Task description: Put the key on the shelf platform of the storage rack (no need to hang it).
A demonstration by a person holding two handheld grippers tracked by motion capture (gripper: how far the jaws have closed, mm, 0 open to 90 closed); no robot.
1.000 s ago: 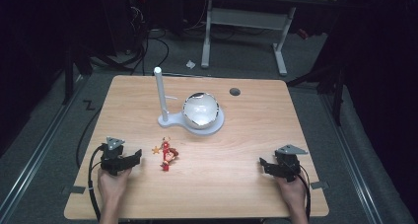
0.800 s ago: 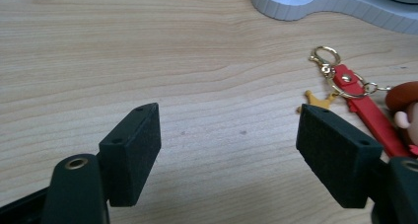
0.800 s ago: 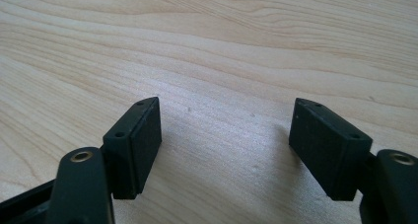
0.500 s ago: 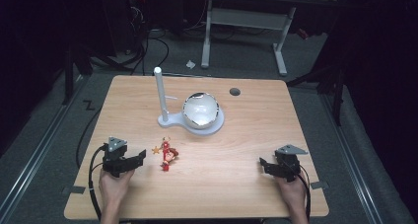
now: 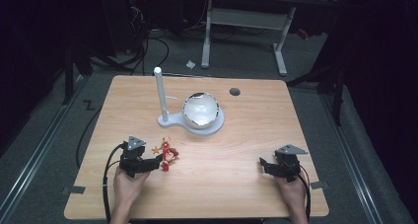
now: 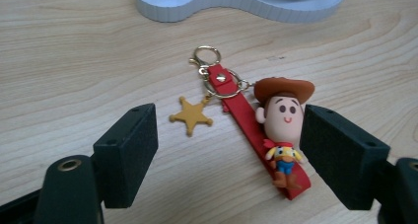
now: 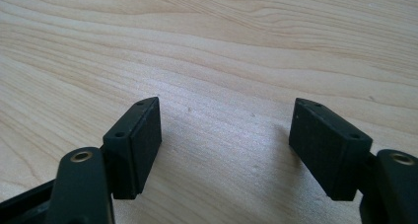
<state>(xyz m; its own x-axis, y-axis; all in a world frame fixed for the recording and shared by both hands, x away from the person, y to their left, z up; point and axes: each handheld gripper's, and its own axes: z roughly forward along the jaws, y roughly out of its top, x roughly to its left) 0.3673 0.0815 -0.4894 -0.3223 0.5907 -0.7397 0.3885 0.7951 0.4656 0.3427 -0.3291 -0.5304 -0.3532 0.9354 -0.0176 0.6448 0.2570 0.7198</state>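
Observation:
A cowboy keychain (image 6: 276, 135) lies flat on the wooden table (image 5: 246, 135): a red strap, a gold clasp, a yellow star charm (image 6: 191, 115) and a small figure in a brown hat. My left gripper (image 6: 229, 150) is open, its jaws standing either side of the strap and figure, close to the table. In the high view the keychain (image 5: 166, 155) lies just right of the left gripper (image 5: 158, 164). My right gripper (image 5: 264, 165) rests open near the front right of the table, with bare wood between its jaws (image 7: 224, 145).
A white stand (image 5: 194, 123) with an upright post (image 5: 160, 93) and a shiny round bowl (image 5: 200, 109) sits at the table's middle back. A dark hole (image 5: 234, 92) marks the tabletop behind it. Desk legs and cables lie on the floor beyond.
My left gripper has moved right toward the keychain and now has its jaws around it. The right gripper has stayed put.

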